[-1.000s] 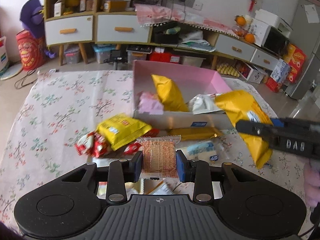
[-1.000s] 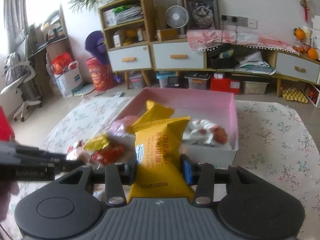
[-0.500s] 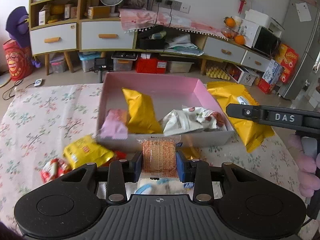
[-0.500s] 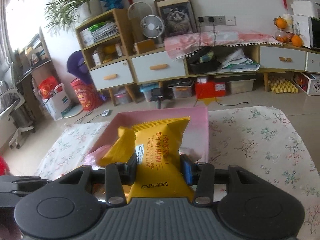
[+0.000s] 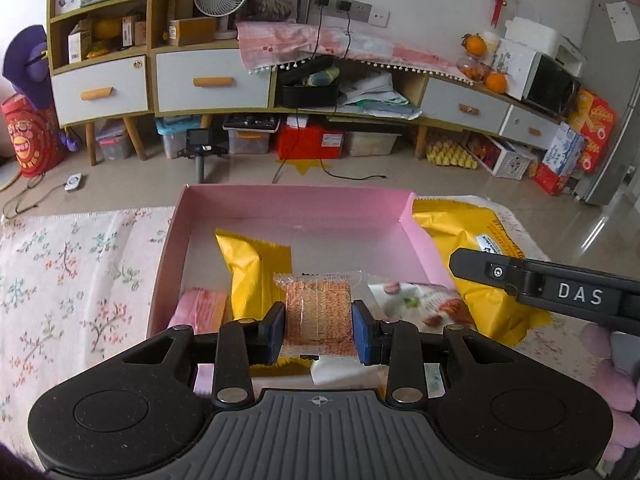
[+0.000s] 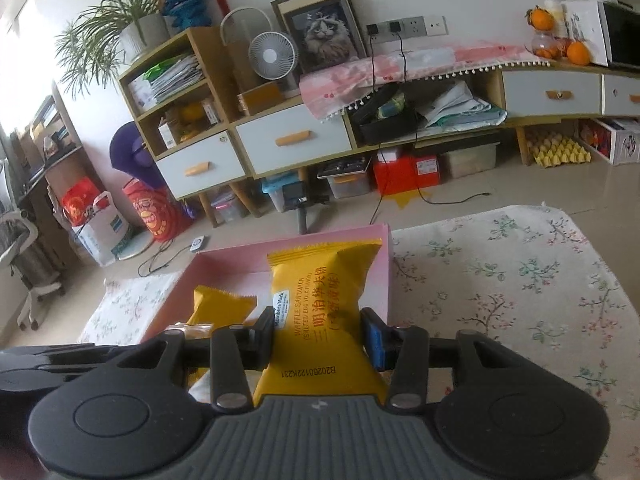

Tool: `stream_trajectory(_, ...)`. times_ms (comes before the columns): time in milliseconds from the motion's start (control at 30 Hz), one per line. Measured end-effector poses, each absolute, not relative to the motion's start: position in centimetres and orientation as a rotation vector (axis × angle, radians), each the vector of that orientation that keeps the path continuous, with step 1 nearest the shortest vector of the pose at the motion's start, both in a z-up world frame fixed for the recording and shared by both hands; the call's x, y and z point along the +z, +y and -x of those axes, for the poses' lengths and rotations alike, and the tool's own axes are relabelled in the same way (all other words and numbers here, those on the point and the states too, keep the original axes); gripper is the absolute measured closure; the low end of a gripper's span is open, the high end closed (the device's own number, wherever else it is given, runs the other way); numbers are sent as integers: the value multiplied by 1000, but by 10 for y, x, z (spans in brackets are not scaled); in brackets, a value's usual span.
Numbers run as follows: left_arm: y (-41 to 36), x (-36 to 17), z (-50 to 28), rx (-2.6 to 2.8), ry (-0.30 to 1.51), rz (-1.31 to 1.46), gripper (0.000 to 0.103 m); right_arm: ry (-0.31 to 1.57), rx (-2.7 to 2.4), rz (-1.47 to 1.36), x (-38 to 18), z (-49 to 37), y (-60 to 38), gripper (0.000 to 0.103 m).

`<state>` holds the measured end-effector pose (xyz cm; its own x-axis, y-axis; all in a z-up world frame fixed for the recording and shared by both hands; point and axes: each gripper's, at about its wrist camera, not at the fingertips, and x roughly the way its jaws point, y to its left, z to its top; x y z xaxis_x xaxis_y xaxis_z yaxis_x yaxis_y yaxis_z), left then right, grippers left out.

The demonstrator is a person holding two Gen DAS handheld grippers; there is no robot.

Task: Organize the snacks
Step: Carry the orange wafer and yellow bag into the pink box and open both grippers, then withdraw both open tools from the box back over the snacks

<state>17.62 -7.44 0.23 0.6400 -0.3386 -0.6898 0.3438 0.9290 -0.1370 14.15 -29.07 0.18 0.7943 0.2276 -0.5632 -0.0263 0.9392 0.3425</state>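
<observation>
My left gripper (image 5: pixel 319 327) is shut on a clear-wrapped orange cracker pack (image 5: pixel 319 312) and holds it over the near side of the pink box (image 5: pixel 296 204). In the box lie a yellow packet (image 5: pixel 252 272), a pink packet (image 5: pixel 202 306) and a white snack bag (image 5: pixel 424 304). My right gripper (image 6: pixel 318 336) is shut on a yellow waffle sandwich packet (image 6: pixel 320 292), held above the box's right wall (image 6: pixel 384 264). The same packet (image 5: pixel 472 248) and the right gripper's arm (image 5: pixel 560 288) show at the right of the left wrist view.
The box sits on a floral tablecloth (image 6: pixel 500 280) (image 5: pixel 80 264). Beyond the table's far edge are bare floor and a low cabinet (image 5: pixel 208 80) with drawers. A person's pink sleeve (image 5: pixel 612 380) is at the right.
Both grippers moved forward with their packets to over the pink box. The loose snacks on the cloth in front of the box have dropped out of view.
</observation>
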Motion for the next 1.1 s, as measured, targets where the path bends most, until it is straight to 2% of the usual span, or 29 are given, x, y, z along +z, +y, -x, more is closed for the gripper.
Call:
stream_trajectory(700, -99, -22, -214, -353, 724, 9, 70, 629, 139, -368, -13, -169, -299, 70)
stream_trajectory(767, -100, -23, -213, -344, 718, 9, 65, 611, 141, -383, -11, -169, -300, 67)
stream_trajectory(833, -99, -24, -213, -366, 729, 21, 50, 599, 139, -406, -9, -168, -302, 53)
stream_trajectory(867, -99, -23, -211, -378, 729, 20, 47, 592, 140, -419, -8, -167, -304, 50)
stream_trajectory(933, -102, -21, -208, -387, 727, 1, 38, 594, 136, -428, -7, -168, -305, 50)
stream_trajectory(1100, -108, -16, -199, -398, 724, -61, 30, 600, 118, -424, -5, -166, -306, 46)
